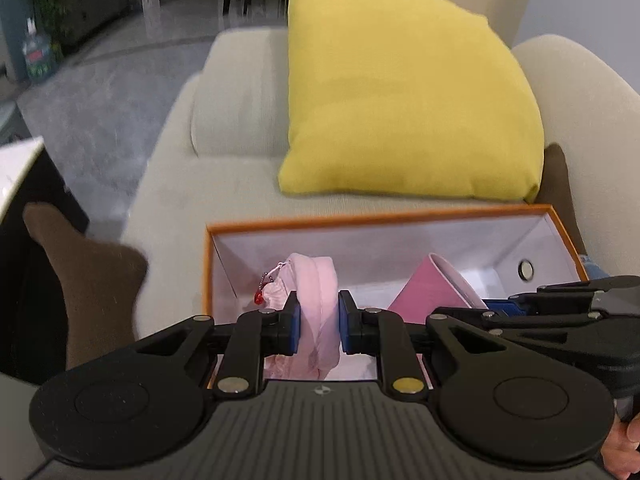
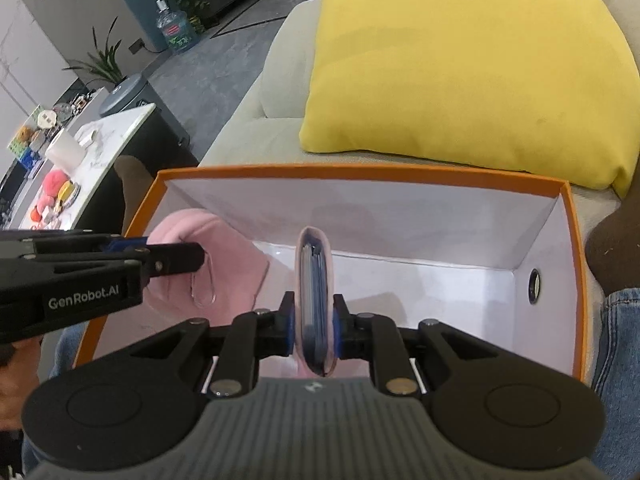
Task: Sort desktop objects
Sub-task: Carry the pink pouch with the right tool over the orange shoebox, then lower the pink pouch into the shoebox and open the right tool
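An orange box point(image 1: 360, 218) with a white inside is open in front of me; in the right wrist view its rim point(image 2: 360, 168) fills the middle. My left gripper point(image 1: 319, 312) is shut on a soft pink cloth pouch point(image 1: 316, 280) with a bead chain and red charm, held over the box's left end. From the right wrist view the left gripper point(image 2: 196, 258) reaches in from the left, holding the pink pouch point(image 2: 208, 240). My right gripper point(image 2: 314, 320) is shut on a flat pink case point(image 2: 314, 272), seen edge-on with dark contents, inside the box. In the left wrist view, the right gripper point(image 1: 494, 307) holds that pink case point(image 1: 432, 292).
A yellow cushion point(image 2: 460, 64) leans on the beige sofa point(image 1: 240, 120) just behind the box. Denim-clad legs point(image 2: 618, 340) show on both sides of the box. A white table point(image 2: 100, 144) with several small items stands at the left, with a water bottle point(image 2: 176, 28) on the floor beyond.
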A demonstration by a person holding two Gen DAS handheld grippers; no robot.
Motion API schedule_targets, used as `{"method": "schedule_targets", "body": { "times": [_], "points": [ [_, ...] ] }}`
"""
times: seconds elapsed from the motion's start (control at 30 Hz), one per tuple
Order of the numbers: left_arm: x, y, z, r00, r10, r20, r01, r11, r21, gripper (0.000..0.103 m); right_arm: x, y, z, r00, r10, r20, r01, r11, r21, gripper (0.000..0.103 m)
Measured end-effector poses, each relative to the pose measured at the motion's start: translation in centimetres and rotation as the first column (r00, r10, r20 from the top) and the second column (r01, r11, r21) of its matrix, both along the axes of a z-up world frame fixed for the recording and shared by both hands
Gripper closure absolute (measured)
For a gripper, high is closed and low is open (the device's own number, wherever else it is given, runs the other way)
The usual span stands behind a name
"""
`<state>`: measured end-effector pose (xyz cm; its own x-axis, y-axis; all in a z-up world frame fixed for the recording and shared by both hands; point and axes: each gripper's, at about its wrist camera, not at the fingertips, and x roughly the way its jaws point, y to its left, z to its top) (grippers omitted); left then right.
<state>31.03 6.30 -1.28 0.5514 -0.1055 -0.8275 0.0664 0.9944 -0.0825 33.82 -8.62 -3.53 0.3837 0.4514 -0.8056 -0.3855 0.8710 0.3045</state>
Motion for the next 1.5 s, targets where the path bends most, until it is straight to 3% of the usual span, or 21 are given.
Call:
{"method": "schedule_targets", "body": {
  "times": [0.1, 0.33, 0.53, 0.7, 0.83, 1.07, 1.23, 1.3, 1.43, 1.5],
  "points": [
    [0.3, 0.2, 0.0, 1.000, -0.004, -0.005, 0.004, 1.000, 0.001, 0.082, 0.5, 0.7, 0.3, 0.999, -0.029, 0.023, 0.029, 0.999, 0.025, 0.085],
    [0.2, 0.6, -0.9, 1.000, -0.020, 0.017, 0.019, 0.996, 0.088, 0.083, 0.9, 4.4, 0.0, 0.999, -0.020, 0.051, 0.017, 0.998, 0.061, 0.086],
    [-0.1, 2.3, -0.7, 0.999, -0.005, 0.032, 0.004, 0.999, 0.040, 0.078, 1.2, 5.1, -1.4, 0.999, -0.054, 0.002, 0.054, 0.992, 0.110, 0.085],
    [-1.6, 4.1, 0.7, 0.997, 0.003, 0.072, 0.001, 0.998, -0.060, 0.071, 0.8, 6.2, -1.3, 0.998, -0.060, 0.022, 0.057, 0.993, 0.100, 0.084],
    [-3.6, 5.4, 1.5, 0.995, 0.009, 0.097, -0.002, 0.998, -0.069, 0.070, 0.9, 6.7, -1.1, 0.999, -0.051, 0.016, 0.048, 0.991, 0.126, 0.078],
    [-5.9, 6.7, -0.4, 1.000, -0.019, 0.014, 0.021, 0.991, -0.131, 0.070, 1.2, 6.5, -1.3, 0.998, -0.034, -0.057, 0.044, 0.981, 0.190, 0.070],
    [-6.6, 6.5, -2.1, 1.000, -0.016, -0.016, 0.013, 0.986, -0.166, 0.070, 1.5, 5.3, -1.5, 0.990, 0.003, -0.140, 0.040, 0.953, 0.300, 0.064],
    [-6.8, 6.6, -2.3, 1.000, -0.009, -0.013, 0.006, 0.985, -0.175, 0.071, 1.1, 5.3, -1.2, 0.992, 0.020, -0.125, 0.018, 0.956, 0.292, 0.061],
    [-6.8, 6.9, -2.5, 1.000, 0.006, -0.009, -0.007, 0.983, -0.183, 0.079, 0.3, 5.4, -0.5, 0.993, 0.096, -0.074, -0.073, 0.962, 0.261, 0.044],
    [-6.8, 6.9, -2.6, 1.000, 0.009, -0.006, -0.010, 0.983, -0.183, 0.080, -0.4, 6.2, -0.5, 0.988, 0.149, -0.038, -0.137, 0.966, 0.217, 0.043]
  ]
}}
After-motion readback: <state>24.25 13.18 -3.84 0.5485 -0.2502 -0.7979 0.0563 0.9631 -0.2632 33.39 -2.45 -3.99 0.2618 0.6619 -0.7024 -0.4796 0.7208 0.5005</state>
